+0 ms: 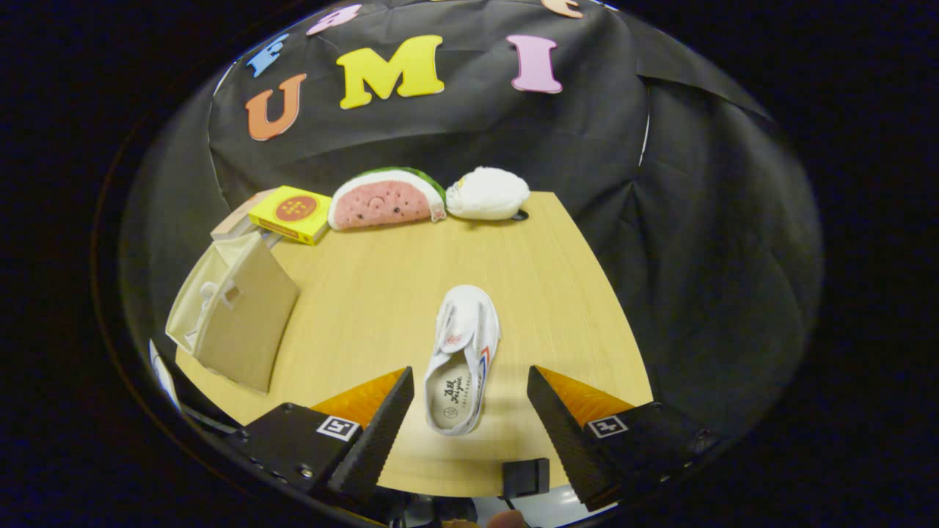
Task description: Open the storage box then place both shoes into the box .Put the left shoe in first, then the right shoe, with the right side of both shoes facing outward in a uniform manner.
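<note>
Gripper view: the white shoe point(463, 356) lies on the counter point(381, 293), its heel between the wide, empty jaws. It looks light and soft-sided; the stiffer heel rim seems the best hold.

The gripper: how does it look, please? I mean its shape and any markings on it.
The gripper has two wedge-shaped fingers with ribbed inner faces. They stand open, the heel of the white shoe between them, untouched. Behind each finger sits a dark, boxy block with a small square black-and-white marker on top.
</note>
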